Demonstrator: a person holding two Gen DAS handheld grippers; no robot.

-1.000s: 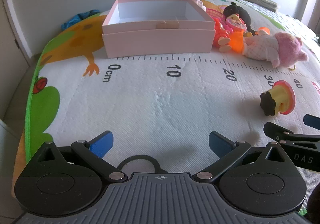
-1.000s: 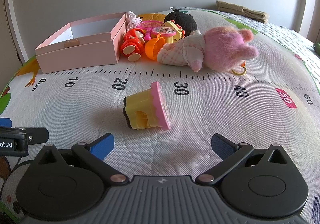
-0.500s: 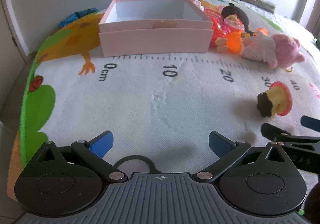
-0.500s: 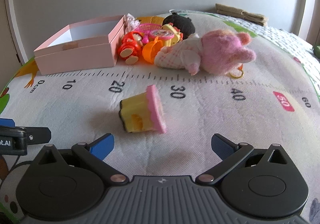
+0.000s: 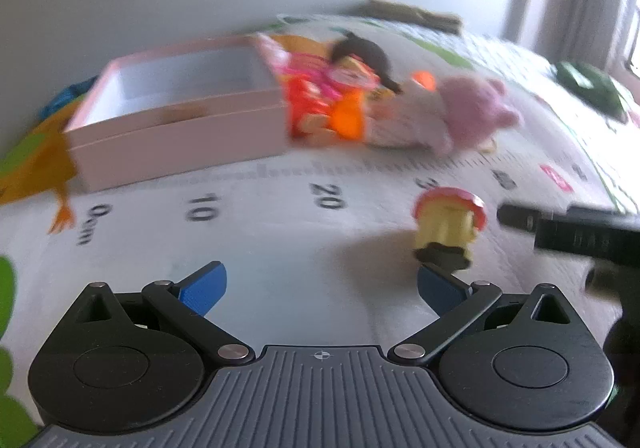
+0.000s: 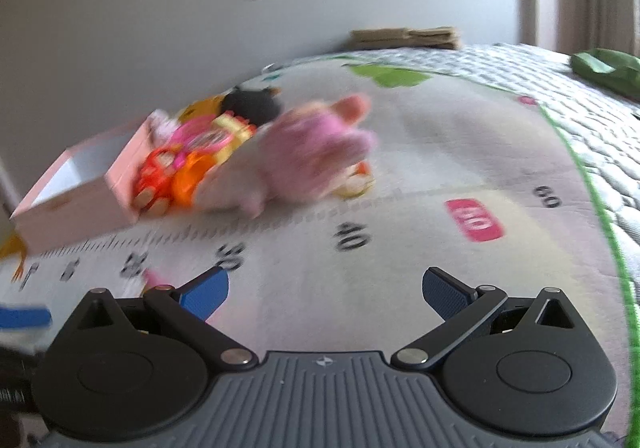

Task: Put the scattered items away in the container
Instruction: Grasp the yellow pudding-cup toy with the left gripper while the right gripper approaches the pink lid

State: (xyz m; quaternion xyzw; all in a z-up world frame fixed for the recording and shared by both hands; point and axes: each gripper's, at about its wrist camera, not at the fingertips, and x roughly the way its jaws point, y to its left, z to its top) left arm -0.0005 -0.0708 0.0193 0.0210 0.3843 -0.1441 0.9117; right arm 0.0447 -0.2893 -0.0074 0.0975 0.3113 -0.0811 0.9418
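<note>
A pink open box point(image 5: 176, 116) stands on the play mat at the back left; it also shows in the right wrist view point(image 6: 76, 192). A yellow toy cup with a pink rim point(image 5: 448, 224) lies just ahead of my left gripper's right finger. A pink plush doll point(image 5: 468, 116) point(image 6: 308, 152) and orange and red plastic toys point(image 5: 328, 108) point(image 6: 172, 176) lie beside the box. My left gripper point(image 5: 320, 284) is open and empty. My right gripper point(image 6: 326, 288) is open and empty; its arm point(image 5: 576, 232) shows right of the cup. Both views are blurred.
The mat point(image 6: 420, 232) has a printed ruler scale. A folded brown cloth point(image 6: 404, 38) lies at the far edge by the wall. A green item point(image 6: 604, 66) lies at the far right. A blue cloth point(image 5: 64, 100) sits behind the box.
Both grippers have swung to the right. The yellow cup now sits close to my left gripper's right finger and has nearly left the right wrist view at lower left.
</note>
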